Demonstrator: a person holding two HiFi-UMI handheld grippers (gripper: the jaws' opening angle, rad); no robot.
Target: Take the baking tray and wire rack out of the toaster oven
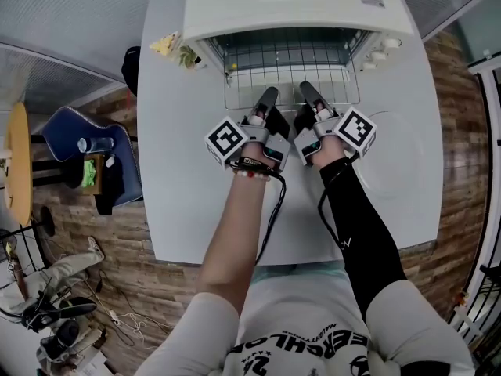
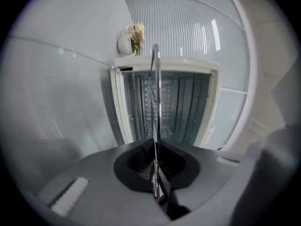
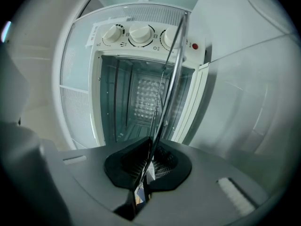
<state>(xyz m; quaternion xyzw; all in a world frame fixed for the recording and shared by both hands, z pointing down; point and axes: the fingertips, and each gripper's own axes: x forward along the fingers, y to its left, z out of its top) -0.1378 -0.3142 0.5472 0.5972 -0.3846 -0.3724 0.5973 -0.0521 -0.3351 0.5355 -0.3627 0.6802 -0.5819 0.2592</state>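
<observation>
Left gripper (image 1: 268,99) and right gripper (image 1: 310,94) at the wire rack (image 1: 288,75).
Both jaws clamp its front edge; rack projects from toaster oven (image 1: 290,2) on worktop (image 1: 178,171).

Wire rack (image 1: 291,84) rear hidden in toaster oven (image 1: 290,6)

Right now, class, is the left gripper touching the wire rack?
Touching. The left gripper view shows the left gripper with its jaws shut on the wire rack at its edge.

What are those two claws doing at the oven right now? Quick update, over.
Left gripper, right gripper: both shut on wire rack, front edge. Rack partway out of open toaster oven. Baking tray not seen. No obstruction seen.
</observation>
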